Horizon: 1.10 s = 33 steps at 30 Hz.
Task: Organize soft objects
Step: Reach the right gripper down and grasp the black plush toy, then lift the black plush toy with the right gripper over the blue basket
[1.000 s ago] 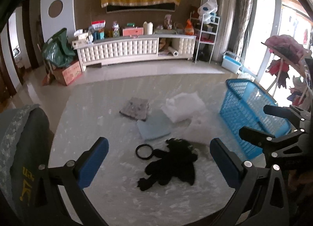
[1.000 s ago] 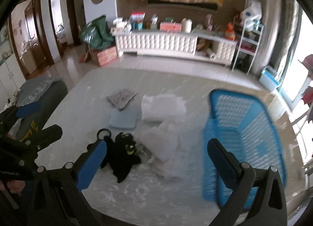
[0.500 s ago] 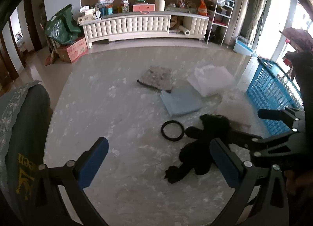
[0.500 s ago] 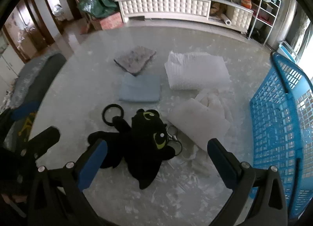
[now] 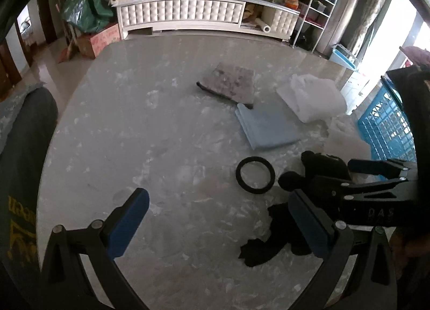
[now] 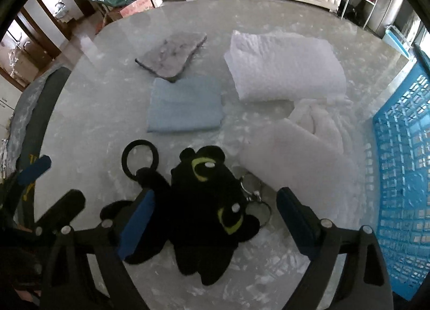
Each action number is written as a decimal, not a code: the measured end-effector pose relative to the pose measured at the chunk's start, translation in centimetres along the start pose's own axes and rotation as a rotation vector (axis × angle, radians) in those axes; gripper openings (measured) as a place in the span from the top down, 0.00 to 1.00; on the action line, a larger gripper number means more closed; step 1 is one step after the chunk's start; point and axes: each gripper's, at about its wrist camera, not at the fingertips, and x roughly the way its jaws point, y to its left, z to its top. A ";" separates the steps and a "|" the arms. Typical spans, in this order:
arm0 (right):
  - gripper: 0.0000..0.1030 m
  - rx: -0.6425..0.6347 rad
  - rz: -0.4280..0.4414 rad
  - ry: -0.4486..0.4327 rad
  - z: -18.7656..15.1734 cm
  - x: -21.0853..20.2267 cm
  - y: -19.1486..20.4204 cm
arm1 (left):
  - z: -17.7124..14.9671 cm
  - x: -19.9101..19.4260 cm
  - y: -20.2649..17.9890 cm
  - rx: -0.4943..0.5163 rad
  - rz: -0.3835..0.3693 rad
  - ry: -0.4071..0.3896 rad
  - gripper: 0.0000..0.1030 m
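A black plush toy with green eyes lies on the marble table. My right gripper is open and low over it, one finger on each side of the toy. In the left wrist view the toy is partly hidden behind my right gripper. My left gripper is open and empty above bare table, left of the toy. A blue folded cloth, a grey mat, a white quilted pad and white fluffy cloths lie beyond.
A blue plastic basket stands at the table's right edge. A black ring lies by the toy's left side, and metal rings by its right. A dark chair back is at the left. A white cabinet stands behind.
Both grippers have moved down and forward toward the table. The right gripper has come in around the black plush toy. The left gripper has shifted left of it.
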 end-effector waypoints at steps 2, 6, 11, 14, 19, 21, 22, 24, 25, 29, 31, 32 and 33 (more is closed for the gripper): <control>0.12 0.007 -0.001 0.027 -0.2 0.6 -0.2 | 0.2 0.2 -0.1 0.006 -0.007 0.003 0.00; 0.24 -0.001 -0.001 0.041 -0.8 0.5 -0.5 | 0.3 0.6 -0.7 0.016 -0.008 0.003 0.00; 0.44 -0.015 0.052 0.035 -1.6 0.0 -1.0 | 0.2 0.9 -0.9 0.028 -0.004 0.013 0.00; 0.51 -0.003 0.078 0.027 -1.8 -0.3 -1.6 | 0.2 0.6 -0.6 0.019 0.000 0.013 0.00; 0.55 0.007 0.131 0.020 -3.0 -1.4 -2.5 | 0.2 -0.4 -0.6 0.027 -0.063 0.013 0.00; 0.55 0.021 0.161 0.001 -3.3 -2.2 -3.2 | 0.3 -0.6 -0.8 0.028 -0.078 0.012 0.00; 0.55 0.023 0.165 -0.011 -3.4 -2.8 -3.5 | 0.3 -0.7 -0.8 0.029 -0.075 0.012 0.00; 0.55 0.021 0.165 -0.038 -4.1 -4.2 -4.2 | 0.3 -0.9 -1.1 0.034 -0.062 0.018 0.00; 0.55 0.020 0.168 -0.043 -4.1 -4.6 -4.0 | 0.3 -1.0 -1.2 0.034 -0.058 0.021 0.00; 0.55 0.003 0.170 -0.073 -5.3 -7.1 -5.0 | 0.3 -2.4 -2.5 0.046 -0.058 0.012 0.00; 0.55 -0.004 0.172 -0.087 -5.2 -7.9 -4.8 | 0.3 -3.2 -3.2 0.060 -0.049 0.005 0.00; 0.55 -0.009 0.175 -0.099 -5.6 -8.7 -5.1 | 0.3 -3.6 -3.5 0.064 -0.047 0.002 0.00; 0.55 -0.014 0.174 -0.107 -5.4 -8.8 -5.1 | 0.2 -4.1 -3.9 0.066 -0.046 -0.002 0.00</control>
